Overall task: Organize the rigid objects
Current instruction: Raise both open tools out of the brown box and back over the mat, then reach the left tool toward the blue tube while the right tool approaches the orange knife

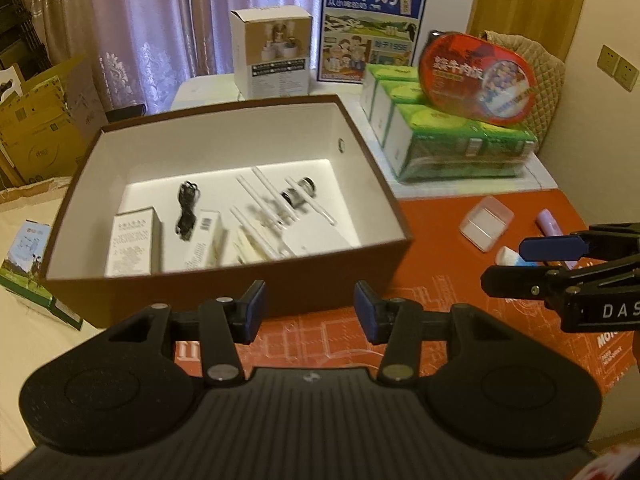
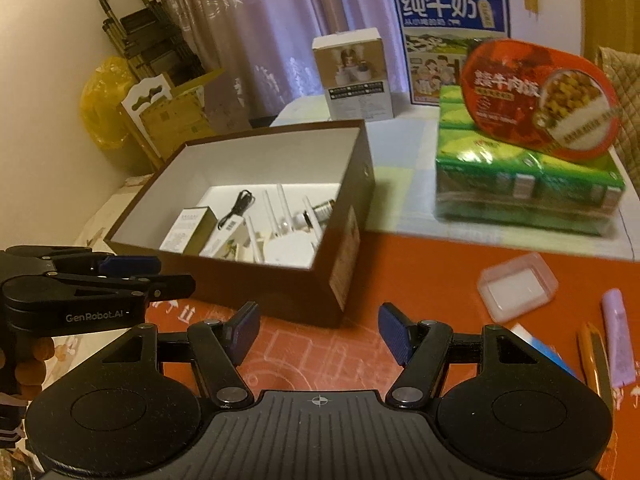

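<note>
1. Nearest, the left tool (image 1: 310, 310) and the right tool (image 2: 318, 332) both hover over the orange mat with fingers spread wide and nothing between them.
2. Just beyond, the brown box (image 1: 240, 300) sits open on the surface, already holding a black cable (image 1: 187, 210), a white router (image 1: 276, 216) with its antennas, and a few small cartons. So part of the sorting looks done.
3. Right of the box, loose things remain on the mat: a clear plastic case (image 2: 518, 286), a lilac tube (image 2: 618, 336), a yellow pen (image 2: 594, 354) and a blue-and-white item, possibly a small packet; blur hides its detail. These are likely what is left.
4. Farther back stand a green pack (image 2: 528, 188) with a red oval tin (image 2: 538, 98) on top, and a milk carton (image 1: 372, 26).
5. The right view alone shows the pen and a folded ladder (image 2: 152, 32) by the wall; the left view alone shows a printed box lying at the far left.
</note>
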`<state>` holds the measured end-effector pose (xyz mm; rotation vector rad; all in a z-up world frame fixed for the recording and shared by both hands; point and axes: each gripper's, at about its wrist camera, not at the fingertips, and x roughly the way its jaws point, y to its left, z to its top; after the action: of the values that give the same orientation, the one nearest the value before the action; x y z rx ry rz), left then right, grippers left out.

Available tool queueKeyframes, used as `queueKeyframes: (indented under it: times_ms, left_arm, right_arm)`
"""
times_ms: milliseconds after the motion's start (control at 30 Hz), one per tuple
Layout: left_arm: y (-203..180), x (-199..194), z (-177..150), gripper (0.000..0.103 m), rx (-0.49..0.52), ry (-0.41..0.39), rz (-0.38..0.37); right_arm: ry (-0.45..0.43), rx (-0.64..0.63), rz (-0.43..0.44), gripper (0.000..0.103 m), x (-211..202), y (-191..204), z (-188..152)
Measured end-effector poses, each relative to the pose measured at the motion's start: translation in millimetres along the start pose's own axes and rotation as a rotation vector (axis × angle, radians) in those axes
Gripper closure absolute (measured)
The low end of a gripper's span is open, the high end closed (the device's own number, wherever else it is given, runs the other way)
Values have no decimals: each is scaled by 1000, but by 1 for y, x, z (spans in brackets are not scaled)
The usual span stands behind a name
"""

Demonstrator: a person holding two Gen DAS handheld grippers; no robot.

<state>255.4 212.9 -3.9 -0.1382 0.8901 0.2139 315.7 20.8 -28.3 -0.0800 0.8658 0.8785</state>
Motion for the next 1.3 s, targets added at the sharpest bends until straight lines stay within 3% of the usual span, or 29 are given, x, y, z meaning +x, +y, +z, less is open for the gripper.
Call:
queueKeyframes:
  times_ms: [667,1300]
  left_arm:
    - [-85,10,-29,60,51,72,-65]
    - [-165,36,-38,60,154,137,-171]
  right_arm:
    - [58,85,-32,40,-45,-63,-54]
    - [102,225,-132,40,-81,-126,-88]
